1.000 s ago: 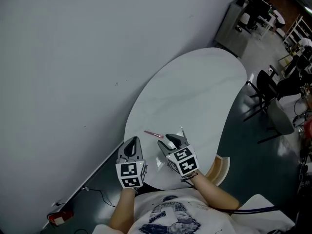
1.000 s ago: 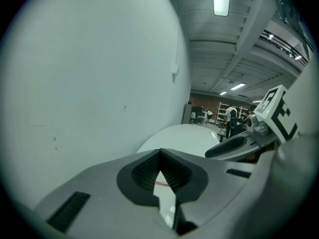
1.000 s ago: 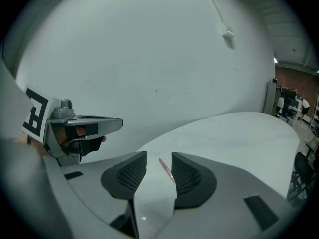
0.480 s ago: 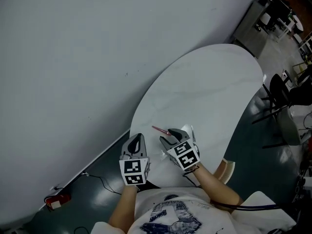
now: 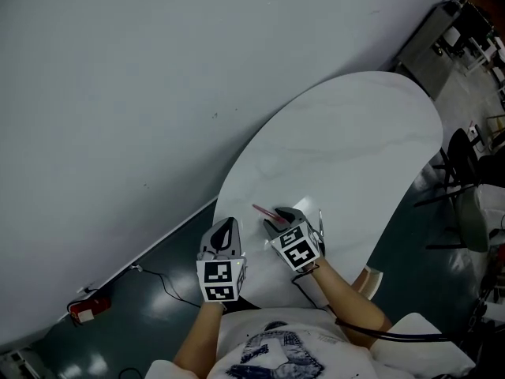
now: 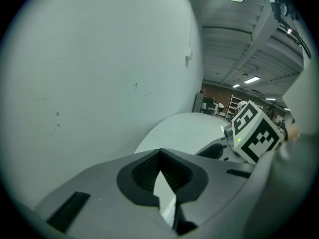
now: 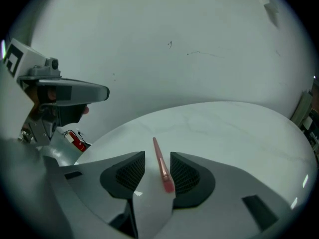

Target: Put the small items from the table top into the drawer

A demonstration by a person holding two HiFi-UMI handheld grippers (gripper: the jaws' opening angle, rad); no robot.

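A thin pink pen (image 5: 263, 210) lies on the white oval table (image 5: 355, 140) near its near end. My right gripper (image 5: 278, 216) points down over it. In the right gripper view the pen (image 7: 160, 161) lies flat on the table (image 7: 229, 128) between the two pads. My right gripper (image 7: 158, 156) is open, and its jaws have just been opening; the pads do not press the pen. My left gripper (image 5: 225, 227) hovers off the table's left edge, its tips together and holding nothing. In its own view my left gripper (image 6: 159, 156) is shut, with the table (image 6: 182, 128) ahead.
A grey wall runs along the table's left side. On the dark floor sit a red object (image 5: 82, 311) and a cable. A wooden seat (image 5: 369, 279) stands by the table's near right edge, dark chairs (image 5: 465, 152) further right. The right gripper's marker cube (image 6: 255, 132) shows beside my left gripper.
Both grippers have sunk toward the table. The right one has come down and tipped over the pink pen, which now lies between its jaws. The pen has not moved.
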